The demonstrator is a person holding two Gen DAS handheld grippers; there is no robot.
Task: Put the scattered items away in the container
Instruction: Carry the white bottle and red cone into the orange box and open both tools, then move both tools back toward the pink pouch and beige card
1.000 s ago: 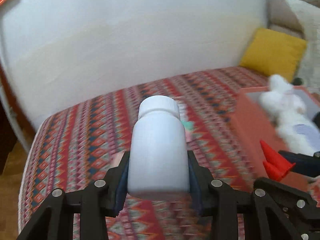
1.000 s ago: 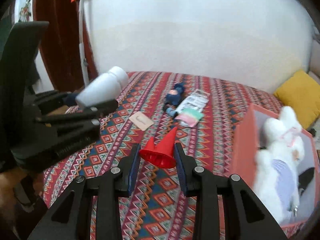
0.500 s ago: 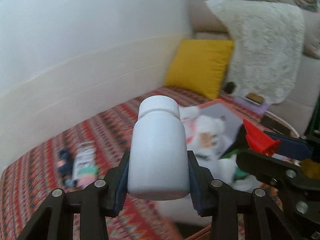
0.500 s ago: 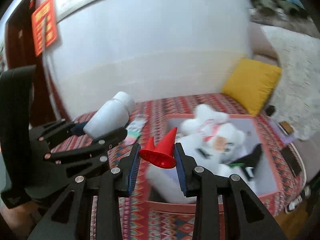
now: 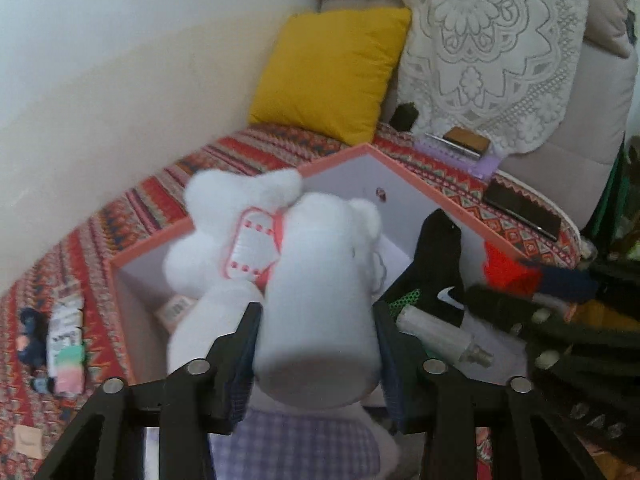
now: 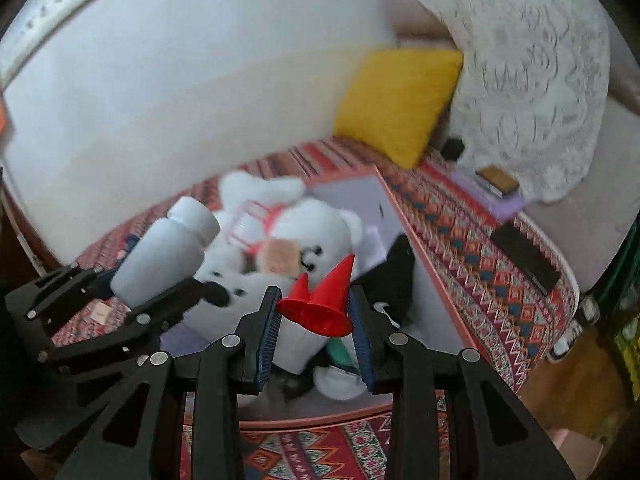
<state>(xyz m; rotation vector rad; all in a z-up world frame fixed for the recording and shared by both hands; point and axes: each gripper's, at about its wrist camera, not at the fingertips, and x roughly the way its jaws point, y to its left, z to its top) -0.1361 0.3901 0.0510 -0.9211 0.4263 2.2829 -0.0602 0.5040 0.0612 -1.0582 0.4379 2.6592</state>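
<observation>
Hovering over the pink box, set on the bed with one corner toward the yellow cushion. Close to the wall on the far left. To the right, behind the rim, only a narrow strip of cover with a dark phone on it and a lace throw beyond. Inside the box, crowded at the left and in the middle by a white plush bear. More open toward the far corner and along the right wall, apart from a black sock and a light bulb. Left of the box, open bed cover with a printed pouch lying there.

Left gripper: jaws just now opening, with the white bottle between them. Pads right at its sides, no clear gap seen; bottle blurred, so not possible to tell whether still pressed. Bottle above the bear, inside the rim line, long axis along the fingers, cap toward the far side and slanted upward in the right wrist view.

Right gripper: partly closed, clamped on the wide base of the red cones, a small one beside a taller one. Tips pointing up and to the far right, axis slanted. Held above the near middle of the box, over the bear.
</observation>
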